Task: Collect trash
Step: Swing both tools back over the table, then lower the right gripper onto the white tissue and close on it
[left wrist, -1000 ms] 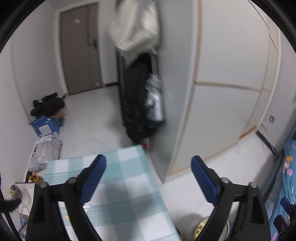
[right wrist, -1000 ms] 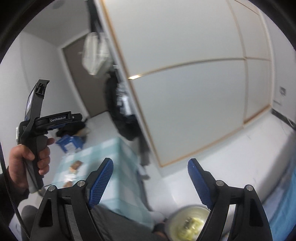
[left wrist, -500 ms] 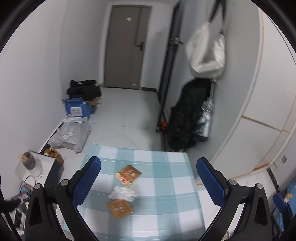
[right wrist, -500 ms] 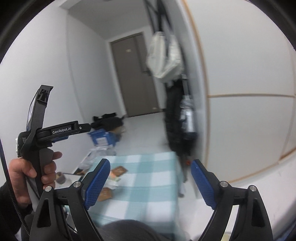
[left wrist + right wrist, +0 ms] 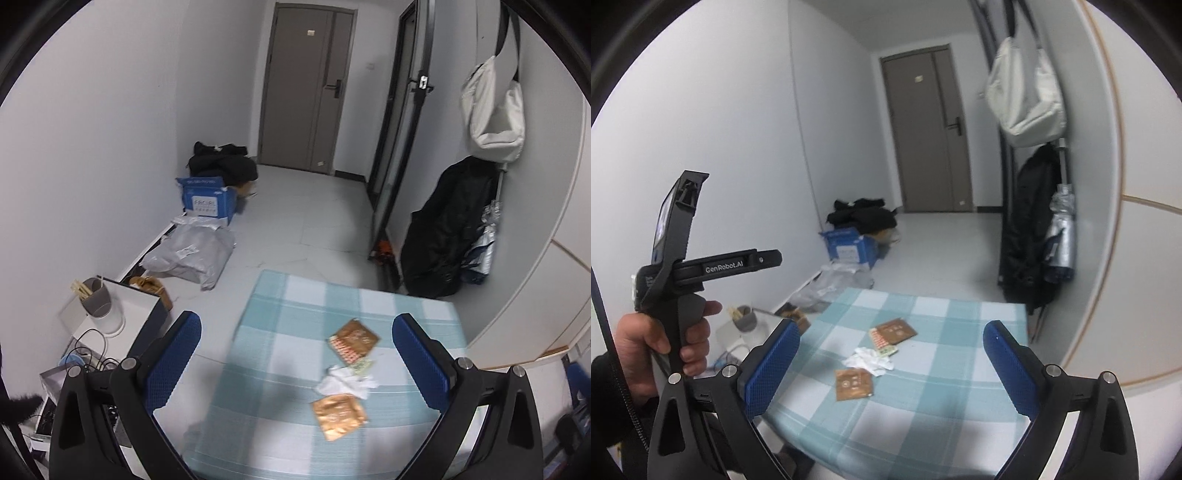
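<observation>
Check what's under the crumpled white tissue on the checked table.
The white tissue overlaps a small greenish packet beside the far brown wrapper; the near brown wrapper lies at its near edge. Anything fully beneath it is hidden.

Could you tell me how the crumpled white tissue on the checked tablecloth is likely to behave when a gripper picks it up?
The crumpled white tissue looks thin and rumpled, so it is probably very light and floppy, squashing between pads. It overlaps a small wrapper, which might drag along. On the soft checked tablecloth it would likely slide rather than roll.

Black hand-held gripper (image 5: 891, 373) frames carry blue textured pads (image 5: 772, 367) and silver screws; "GenRobot.AI" marking; dark sleeve (image 5: 605, 398).
</observation>
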A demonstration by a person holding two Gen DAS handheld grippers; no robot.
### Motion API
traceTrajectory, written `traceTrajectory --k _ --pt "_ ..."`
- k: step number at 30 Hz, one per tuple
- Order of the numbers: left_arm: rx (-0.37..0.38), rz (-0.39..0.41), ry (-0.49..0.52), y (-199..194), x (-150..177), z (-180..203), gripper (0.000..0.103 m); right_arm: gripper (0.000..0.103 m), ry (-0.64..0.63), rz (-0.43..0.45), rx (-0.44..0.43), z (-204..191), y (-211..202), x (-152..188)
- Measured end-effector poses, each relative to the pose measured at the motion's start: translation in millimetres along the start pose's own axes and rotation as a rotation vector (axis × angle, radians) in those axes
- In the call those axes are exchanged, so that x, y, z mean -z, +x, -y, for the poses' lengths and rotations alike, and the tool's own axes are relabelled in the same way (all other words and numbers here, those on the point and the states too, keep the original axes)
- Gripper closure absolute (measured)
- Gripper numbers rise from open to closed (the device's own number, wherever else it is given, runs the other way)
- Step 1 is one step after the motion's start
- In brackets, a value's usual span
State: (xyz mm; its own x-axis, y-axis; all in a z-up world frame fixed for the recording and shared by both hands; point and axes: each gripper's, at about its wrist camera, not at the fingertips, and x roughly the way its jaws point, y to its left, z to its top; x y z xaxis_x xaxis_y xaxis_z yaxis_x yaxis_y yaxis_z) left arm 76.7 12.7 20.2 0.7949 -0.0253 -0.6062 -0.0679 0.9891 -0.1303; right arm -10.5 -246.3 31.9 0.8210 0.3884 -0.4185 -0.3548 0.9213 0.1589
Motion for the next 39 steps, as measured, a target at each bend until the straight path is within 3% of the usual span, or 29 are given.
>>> traceTrajectory --k 8,13,18,26,33,36,39 --pt "-0.019 -0.068 -0.042 21.8 19.9 -40.7 0.001 0.002 -0.026 -0.091 0.005 -13.3 53.2 -6.1" --pt "0.058 -0.151 -0.11 35.4 15.9 -51.5 0.001 0.002 -0.02 -0.183 -0.011 -14.1 96.3 -6.0" --pt "0.071 -0.19 -0.125 42.7 13.4 -56.6 0.001 0.002 0.04 -0.362 -0.022 -11.0 159.4 5.8" --pt "0.019 -0.261 -0.161 60.8 15.5 -75.7 0.001 0.004 0.249 -0.605 -0.022 -2.8 247.6 51.5" --pt "-0.003 -0.318 -0.216 71.6 19.1 -93.7 0.002 0.002 0.278 -0.642 -0.019 -10.5 279.7 78.8" --pt "-0.007 -0.332 -0.214 76.4 20.3 -93.9 0.002 0.005 0.222 -0.607 0.013 -20.5 279.5 79.5" --pt "-0.003 -0.343 -0.214 78.9 21.1 -93.7 0.001 0.017 0.144 -0.582 0.062 -29.8 279.6 81.2"
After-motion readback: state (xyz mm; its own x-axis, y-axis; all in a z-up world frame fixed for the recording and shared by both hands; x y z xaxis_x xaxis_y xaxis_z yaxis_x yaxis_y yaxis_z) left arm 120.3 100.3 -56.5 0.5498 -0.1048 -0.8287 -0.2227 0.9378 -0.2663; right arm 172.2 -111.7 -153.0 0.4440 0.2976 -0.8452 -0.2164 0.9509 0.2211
